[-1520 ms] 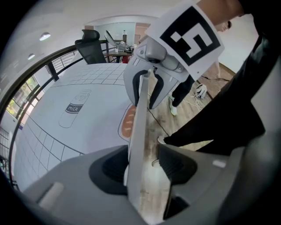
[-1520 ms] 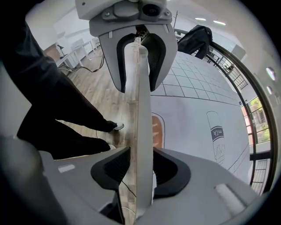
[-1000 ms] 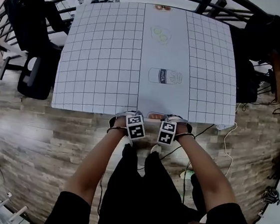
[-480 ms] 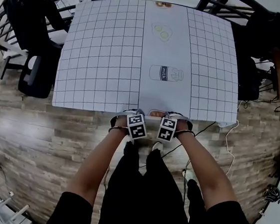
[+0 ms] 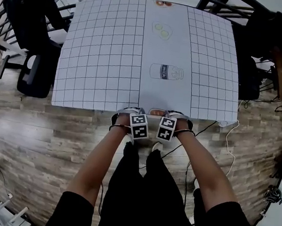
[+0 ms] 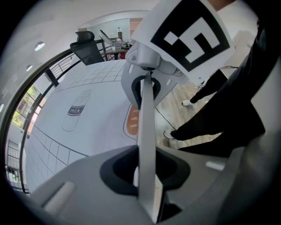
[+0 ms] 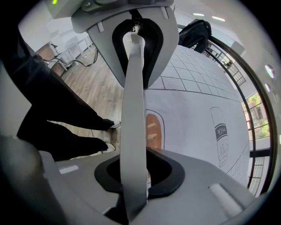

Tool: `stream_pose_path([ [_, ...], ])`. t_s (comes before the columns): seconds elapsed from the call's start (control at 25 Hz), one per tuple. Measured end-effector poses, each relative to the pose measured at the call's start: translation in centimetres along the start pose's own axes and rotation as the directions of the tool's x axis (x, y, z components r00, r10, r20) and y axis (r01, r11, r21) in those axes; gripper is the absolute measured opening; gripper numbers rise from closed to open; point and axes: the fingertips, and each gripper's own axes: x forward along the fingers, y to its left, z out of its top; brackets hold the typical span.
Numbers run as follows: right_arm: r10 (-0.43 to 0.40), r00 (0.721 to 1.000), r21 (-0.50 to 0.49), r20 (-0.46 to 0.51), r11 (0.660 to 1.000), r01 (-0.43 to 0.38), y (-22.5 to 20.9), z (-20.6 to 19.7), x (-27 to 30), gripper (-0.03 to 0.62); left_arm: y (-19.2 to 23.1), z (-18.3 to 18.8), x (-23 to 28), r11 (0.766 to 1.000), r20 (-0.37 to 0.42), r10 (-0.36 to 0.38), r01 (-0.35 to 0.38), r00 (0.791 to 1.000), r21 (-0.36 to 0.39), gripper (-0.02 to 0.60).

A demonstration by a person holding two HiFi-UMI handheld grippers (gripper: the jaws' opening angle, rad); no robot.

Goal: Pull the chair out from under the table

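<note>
The chair is almost wholly hidden under the table point(image 5: 102, 55), which is covered by a white gridded cloth. Only the thin pale top edge of its back shows: the chair back edge point(image 6: 145, 118) runs between both grippers' jaws and appears again as the chair back edge point(image 7: 133, 110). My left gripper point(image 5: 132, 116) and right gripper point(image 5: 172, 119) point down side by side at the table's near edge. Both pairs of jaws have just been closing with that edge between them. In their own views the left gripper point(image 6: 147, 176) and the right gripper point(image 7: 134, 176) pinch it.
A black office chair point(image 5: 32, 47) stands left of the table. Dark bags and gear point(image 5: 260, 42) sit at the right, and cables point(image 5: 228, 145) trail over the wooden floor. The person's legs point(image 5: 138, 185) are right behind the grippers. A black railing curves behind the table.
Both hands stay at the table's near edge on the chair back. Only the head view shifts slightly.
</note>
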Motion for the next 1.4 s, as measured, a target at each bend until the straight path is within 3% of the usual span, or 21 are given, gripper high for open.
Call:
stream_pose_path([
  [0.84, 0.022, 1.0, -0.028, -0.008, 0.999, -0.023, 3.5, -0.3, -0.4, 0.072, -3.7, 0.1, -0.2, 0.999, -0.021, -0.052, 0.052, 0.998, -0.011, 0.083],
  [1.4, 0.025, 1.0, -0.036, -0.006, 0.999, -0.025, 7.4, -0.3, -0.6, 0.072, -7.7, 0.1, -0.3, 0.999, -0.018, -0.036, 0.036, 0.999, -0.011, 0.081],
])
